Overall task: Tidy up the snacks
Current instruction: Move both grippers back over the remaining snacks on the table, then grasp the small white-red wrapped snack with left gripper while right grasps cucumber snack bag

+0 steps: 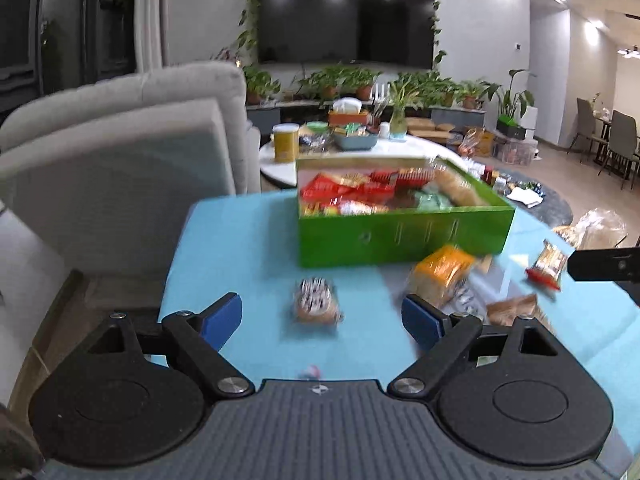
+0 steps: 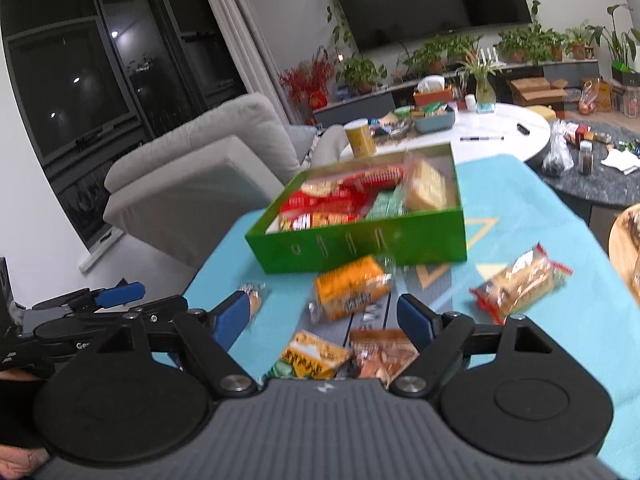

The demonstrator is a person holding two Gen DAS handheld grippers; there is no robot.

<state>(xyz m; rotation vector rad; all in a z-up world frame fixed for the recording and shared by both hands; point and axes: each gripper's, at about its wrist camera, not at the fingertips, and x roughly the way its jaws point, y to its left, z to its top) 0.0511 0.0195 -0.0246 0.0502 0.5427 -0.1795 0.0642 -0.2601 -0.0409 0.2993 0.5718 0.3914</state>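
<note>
Left wrist view first: the left gripper (image 1: 322,318) has its blue fingers (image 1: 224,316) spread wide with nothing in them, hovering over the teal tabletop (image 1: 240,248). A small round striped snack pack (image 1: 316,306) lies on the cloth right between and a bit ahead of them, not touched. Further back sits the green box (image 1: 404,236), already loaded with red and yellow packets. An orange snack bag (image 1: 440,272) lies just in front of the box's right corner, and a clear red-ended packet (image 1: 546,266) is off to the right near the other gripper's tip.

Right wrist view: the right gripper (image 2: 322,318) is also unclenched, fingers (image 2: 414,322) apart and empty, above a loose pile, with a yellow packet (image 2: 316,354) and a brown packet (image 2: 382,354) closest to the camera. Everything's kinda blurry, so labels are unreadable.
</note>
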